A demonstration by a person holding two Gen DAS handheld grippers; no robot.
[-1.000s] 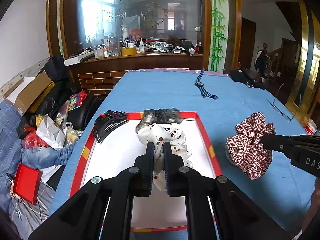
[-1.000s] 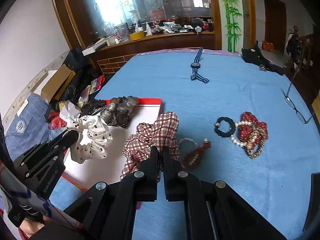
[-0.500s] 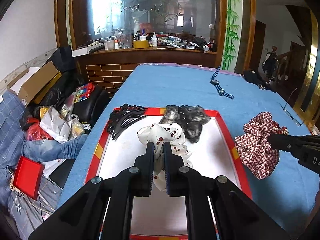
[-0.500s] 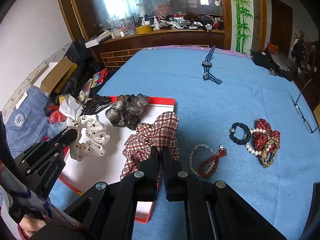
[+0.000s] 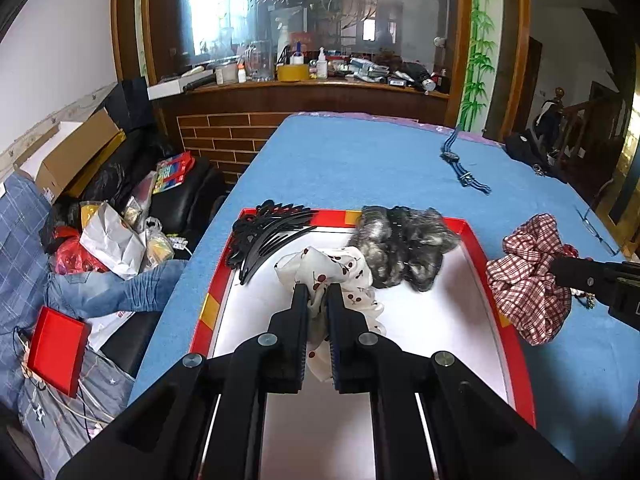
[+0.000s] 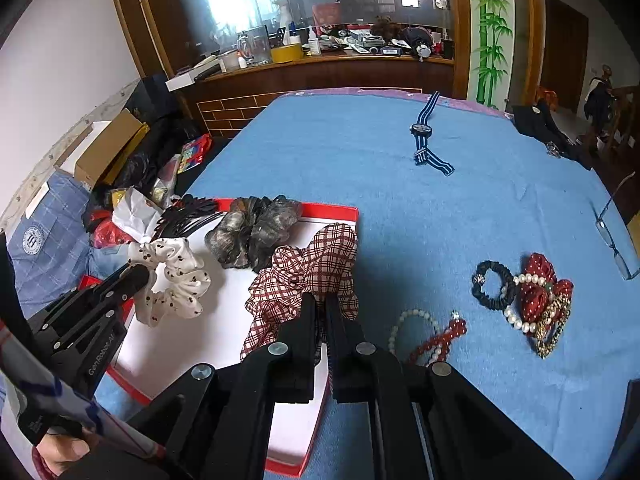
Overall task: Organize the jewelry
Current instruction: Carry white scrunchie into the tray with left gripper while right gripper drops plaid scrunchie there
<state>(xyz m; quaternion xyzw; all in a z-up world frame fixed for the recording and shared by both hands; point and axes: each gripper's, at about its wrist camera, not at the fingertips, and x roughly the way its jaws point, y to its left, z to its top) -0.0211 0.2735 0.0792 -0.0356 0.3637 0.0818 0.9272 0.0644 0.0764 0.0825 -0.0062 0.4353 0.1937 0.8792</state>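
My left gripper [image 5: 318,294] is shut on a white dotted scrunchie [image 5: 332,272] and holds it over the red-rimmed white tray [image 5: 440,320]. The same scrunchie [image 6: 172,276] shows in the right wrist view. My right gripper [image 6: 320,304] is shut on a red plaid scrunchie [image 6: 308,272] above the tray's right rim [image 6: 332,210]; it also shows in the left wrist view [image 5: 528,280]. A grey-black scrunchie [image 5: 404,244] and black hair combs [image 5: 268,236] lie at the tray's far end.
On the blue cloth right of the tray lie bead bracelets [image 6: 432,332], a black hair tie [image 6: 492,288], and a red and pearl pile [image 6: 540,300]. A striped watch [image 6: 424,136] lies farther back, glasses [image 6: 616,236] at the right edge. Clutter sits on the floor at left.
Both grippers have moved left with their scrunchies. The plaid scrunchie has come from over the cloth to above the tray's right rim.
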